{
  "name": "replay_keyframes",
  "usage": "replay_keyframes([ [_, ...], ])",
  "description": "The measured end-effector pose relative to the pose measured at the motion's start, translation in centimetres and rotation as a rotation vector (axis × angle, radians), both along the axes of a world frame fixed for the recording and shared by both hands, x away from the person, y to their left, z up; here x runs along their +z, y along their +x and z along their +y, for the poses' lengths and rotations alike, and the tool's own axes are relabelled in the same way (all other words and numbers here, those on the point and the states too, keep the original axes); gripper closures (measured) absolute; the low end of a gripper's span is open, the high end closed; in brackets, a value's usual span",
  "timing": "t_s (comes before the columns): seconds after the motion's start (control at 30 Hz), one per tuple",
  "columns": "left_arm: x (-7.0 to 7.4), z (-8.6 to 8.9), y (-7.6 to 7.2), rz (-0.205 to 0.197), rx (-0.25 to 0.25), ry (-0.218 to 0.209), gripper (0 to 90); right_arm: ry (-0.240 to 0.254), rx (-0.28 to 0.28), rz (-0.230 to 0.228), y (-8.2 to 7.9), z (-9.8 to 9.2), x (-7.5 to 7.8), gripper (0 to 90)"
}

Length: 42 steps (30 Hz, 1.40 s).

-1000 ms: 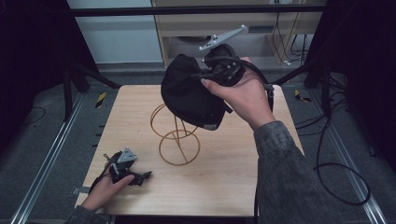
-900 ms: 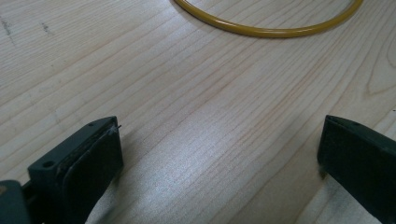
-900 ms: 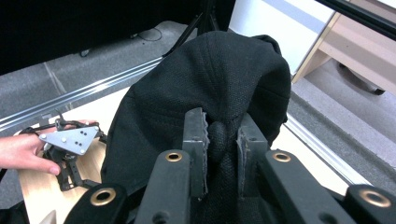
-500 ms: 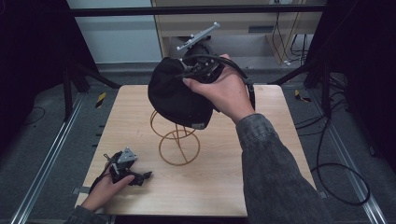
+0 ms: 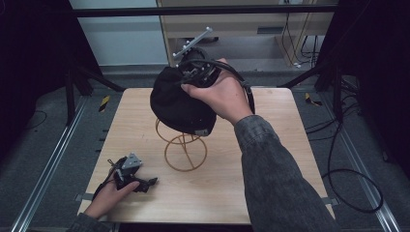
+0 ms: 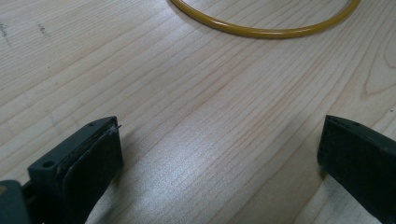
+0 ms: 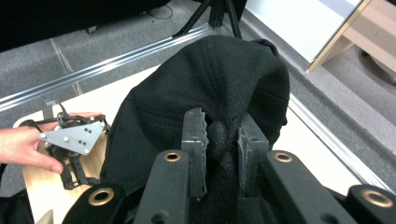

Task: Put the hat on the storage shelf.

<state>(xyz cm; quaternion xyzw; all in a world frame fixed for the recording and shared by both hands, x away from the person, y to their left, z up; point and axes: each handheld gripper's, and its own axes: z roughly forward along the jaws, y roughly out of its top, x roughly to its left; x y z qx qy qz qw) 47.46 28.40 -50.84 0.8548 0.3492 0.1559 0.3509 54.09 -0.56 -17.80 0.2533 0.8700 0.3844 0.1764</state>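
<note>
Fabric of the black cap [image 7: 205, 93] is bunched tight between your right gripper [image 7: 219, 140] pads, so that pinch looks solid. Since a second ago you've carried it left across the table and slightly down, so it now hangs right over the gold wire stand [image 5: 183, 150], probably ready to settle on. Your left gripper [image 6: 219, 154] rests spread wide and empty on the wooden table [image 6: 187, 93].

Bare table [image 5: 270, 159] lies right of the wire stand [image 5: 183, 150]; the black cap [image 5: 179, 104] blocks above it.
</note>
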Motion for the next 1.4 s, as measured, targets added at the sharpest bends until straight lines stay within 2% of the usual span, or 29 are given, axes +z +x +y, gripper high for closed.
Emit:
replay_keyframes([
  [0.53,0.0,0.0,0.0,0.0,-0.001,0.0,0.0,-0.047,0.016,0.025,0.8,1.5,-1.5,76.8],
  [0.57,0.0,0.0,0.0,0.0,-0.001,0.0,0.0,-0.051,0.017,0.029,0.9,1.6,-1.7,76.7],
  [0.6,0.0,0.0,0.0,0.0,-0.001,0.0,0.0,-0.078,0.019,0.038,0.9,1.9,-2.2,76.6],
  [0.7,0.0,0.0,0.0,0.0,-0.001,0.0,0.0,-0.099,0.025,0.042,0.9,2.1,-2.7,76.3],
  [1.17,0.0,0.0,0.0,0.0,-0.001,0.0,0.0,-0.129,0.022,0.056,1.3,3.3,-4.4,75.1],
  [1.4,0.0,0.0,0.0,0.0,-0.001,0.0,0.0,-0.129,0.022,0.059,1.4,3.5,-4.8,74.5],
])
